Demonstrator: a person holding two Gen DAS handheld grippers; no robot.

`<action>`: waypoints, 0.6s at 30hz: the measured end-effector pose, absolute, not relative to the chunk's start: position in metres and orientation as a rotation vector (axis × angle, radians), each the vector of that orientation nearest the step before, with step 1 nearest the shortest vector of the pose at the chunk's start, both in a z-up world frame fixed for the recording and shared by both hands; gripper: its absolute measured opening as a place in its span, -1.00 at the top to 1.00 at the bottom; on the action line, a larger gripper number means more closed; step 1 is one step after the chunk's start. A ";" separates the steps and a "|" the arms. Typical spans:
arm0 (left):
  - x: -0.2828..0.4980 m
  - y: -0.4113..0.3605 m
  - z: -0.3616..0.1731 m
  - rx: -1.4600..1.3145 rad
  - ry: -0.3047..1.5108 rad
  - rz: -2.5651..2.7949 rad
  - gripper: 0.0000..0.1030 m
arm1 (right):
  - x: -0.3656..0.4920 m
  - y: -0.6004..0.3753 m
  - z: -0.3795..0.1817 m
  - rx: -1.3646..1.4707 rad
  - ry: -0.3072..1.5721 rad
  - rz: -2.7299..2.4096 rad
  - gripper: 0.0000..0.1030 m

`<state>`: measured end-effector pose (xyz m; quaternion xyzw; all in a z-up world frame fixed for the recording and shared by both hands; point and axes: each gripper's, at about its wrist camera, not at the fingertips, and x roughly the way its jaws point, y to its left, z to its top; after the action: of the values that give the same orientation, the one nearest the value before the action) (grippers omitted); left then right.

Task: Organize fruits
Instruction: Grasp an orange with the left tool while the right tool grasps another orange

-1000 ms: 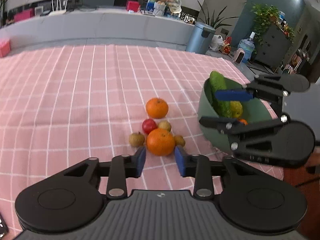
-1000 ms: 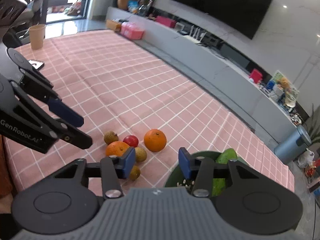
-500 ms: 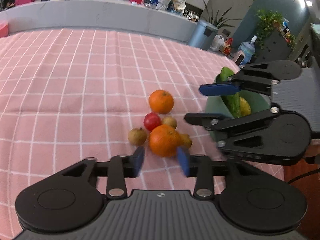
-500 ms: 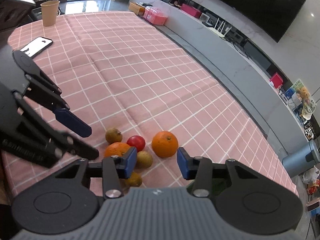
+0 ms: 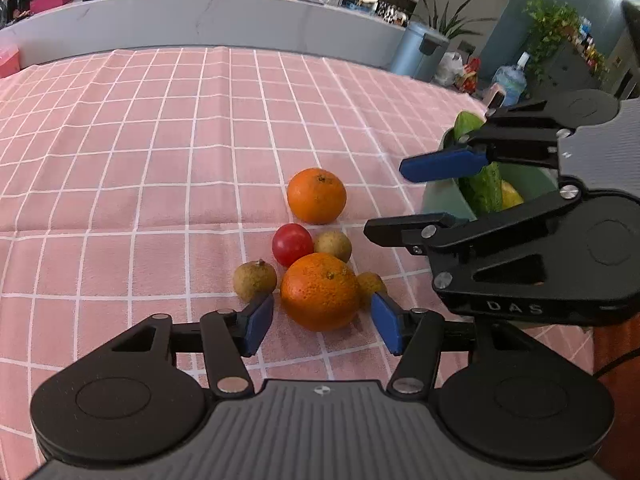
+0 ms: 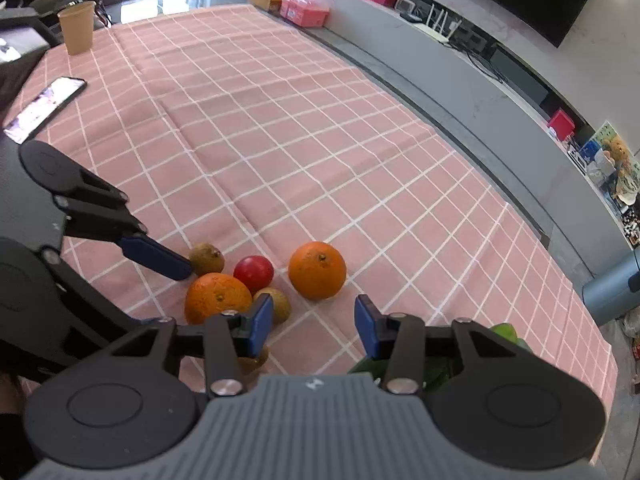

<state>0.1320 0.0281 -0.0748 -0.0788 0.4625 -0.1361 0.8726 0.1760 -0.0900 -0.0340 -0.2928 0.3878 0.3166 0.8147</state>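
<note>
A near orange lies on the pink checked cloth, just ahead of my open left gripper, between its blue pads without touching. Around it lie a red tomato, small brown fruits and a far orange. A green bowl at right holds a cucumber and a yellow fruit. My right gripper is open and empty, just short of the far orange. It also shows in the left wrist view, beside the bowl. The near orange sits left of it.
A phone and a paper cup sit at the cloth's far left. A grey counter runs behind the table. The bowl with greens lies under my right gripper.
My left gripper has opened wider and moved in around the near orange. My right gripper has swung left, away from over the bowl, toward the far orange.
</note>
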 end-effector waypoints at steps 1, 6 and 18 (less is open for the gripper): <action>0.133 0.027 -0.075 -0.159 0.972 -0.277 -0.21 | 0.175 -0.091 -0.034 -0.621 0.819 0.679 0.18; 0.135 0.025 -0.079 -0.169 0.994 -0.267 -0.06 | 0.170 -0.090 -0.034 -0.661 0.763 0.689 0.17; 0.122 0.032 -0.069 -0.217 0.938 -0.274 0.09 | 0.172 -0.094 -0.034 -0.590 0.791 0.615 0.17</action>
<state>0.1223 0.0323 -0.0693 -0.1040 0.4496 -0.1312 0.8774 0.1716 -0.0942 -0.0345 -0.2787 0.3737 0.2906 0.8356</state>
